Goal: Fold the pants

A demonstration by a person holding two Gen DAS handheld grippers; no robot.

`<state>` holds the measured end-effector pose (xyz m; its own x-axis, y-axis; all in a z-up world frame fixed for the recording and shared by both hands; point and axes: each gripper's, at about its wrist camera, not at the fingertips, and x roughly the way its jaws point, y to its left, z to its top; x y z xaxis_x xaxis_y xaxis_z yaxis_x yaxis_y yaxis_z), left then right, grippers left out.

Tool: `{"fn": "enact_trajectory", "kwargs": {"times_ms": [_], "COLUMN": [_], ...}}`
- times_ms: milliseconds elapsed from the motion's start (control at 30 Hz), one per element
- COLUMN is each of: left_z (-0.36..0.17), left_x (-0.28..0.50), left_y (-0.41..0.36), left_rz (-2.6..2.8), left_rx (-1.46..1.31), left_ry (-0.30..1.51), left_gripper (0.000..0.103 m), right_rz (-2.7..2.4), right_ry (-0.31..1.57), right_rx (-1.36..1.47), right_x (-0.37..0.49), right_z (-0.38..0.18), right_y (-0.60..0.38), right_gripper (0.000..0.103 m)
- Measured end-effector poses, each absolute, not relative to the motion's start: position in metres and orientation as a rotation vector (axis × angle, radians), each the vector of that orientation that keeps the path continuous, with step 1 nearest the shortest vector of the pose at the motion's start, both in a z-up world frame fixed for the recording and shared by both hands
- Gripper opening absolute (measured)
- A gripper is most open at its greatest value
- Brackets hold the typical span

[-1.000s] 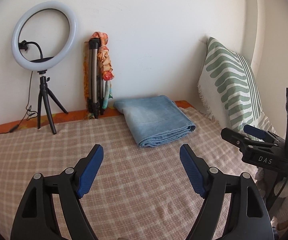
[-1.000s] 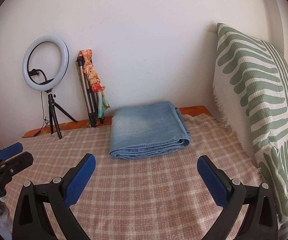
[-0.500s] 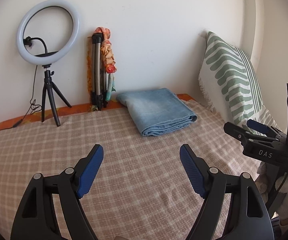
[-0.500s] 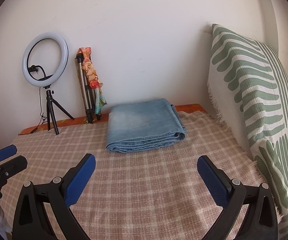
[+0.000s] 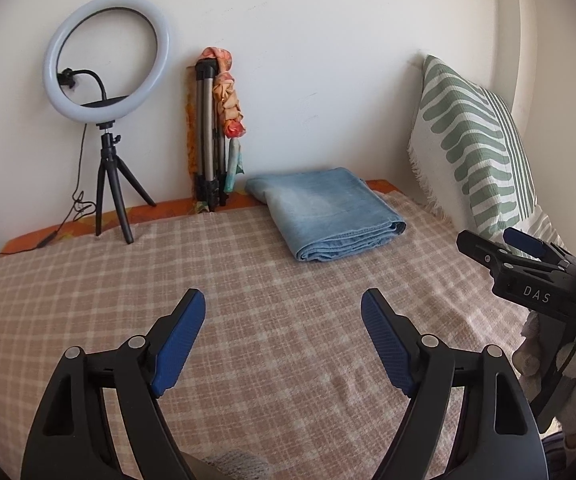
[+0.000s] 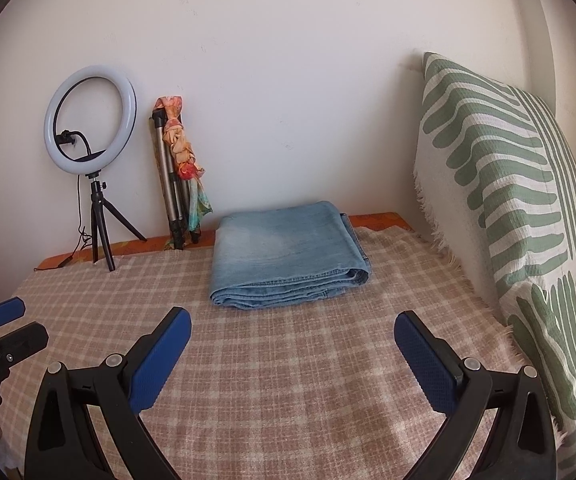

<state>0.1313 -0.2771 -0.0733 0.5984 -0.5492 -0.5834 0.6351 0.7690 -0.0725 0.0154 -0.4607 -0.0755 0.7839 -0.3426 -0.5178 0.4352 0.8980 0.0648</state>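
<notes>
Folded jeans (image 6: 288, 258) lie ahead by the wall, fold edge facing both grippers; right gripper (image 6: 292, 346) looks nearer (left gripper (image 5: 283, 326) offset). Both jaws spread, empty.

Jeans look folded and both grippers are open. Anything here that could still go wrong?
Two small risks, as I judge it. The folded jeans have loose layered edges facing the open left gripper and right gripper; a nudge could undo the fold. Behind them, the folded tripod only leans on the wall beside the ring light, so a bump could tip either.
</notes>
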Motion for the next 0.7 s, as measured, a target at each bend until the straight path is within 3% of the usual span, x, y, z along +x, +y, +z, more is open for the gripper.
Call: {"fn": "enact_trajectory", "kwargs": {"times_ms": [700], "left_z": [-0.073], "left_x": [0.1287], "left_y": [-0.28], "left_rz": [-0.651], "left_rx": [0.175], "left_ry": [0.608], "left_gripper": [0.083], "right_rz": [-0.412], "right_ry": [0.514], "right_rx": [0.168], "right_x": [0.0222], "right_z": [-0.0773], "right_y": [-0.4547], "right_gripper": [0.103]}}
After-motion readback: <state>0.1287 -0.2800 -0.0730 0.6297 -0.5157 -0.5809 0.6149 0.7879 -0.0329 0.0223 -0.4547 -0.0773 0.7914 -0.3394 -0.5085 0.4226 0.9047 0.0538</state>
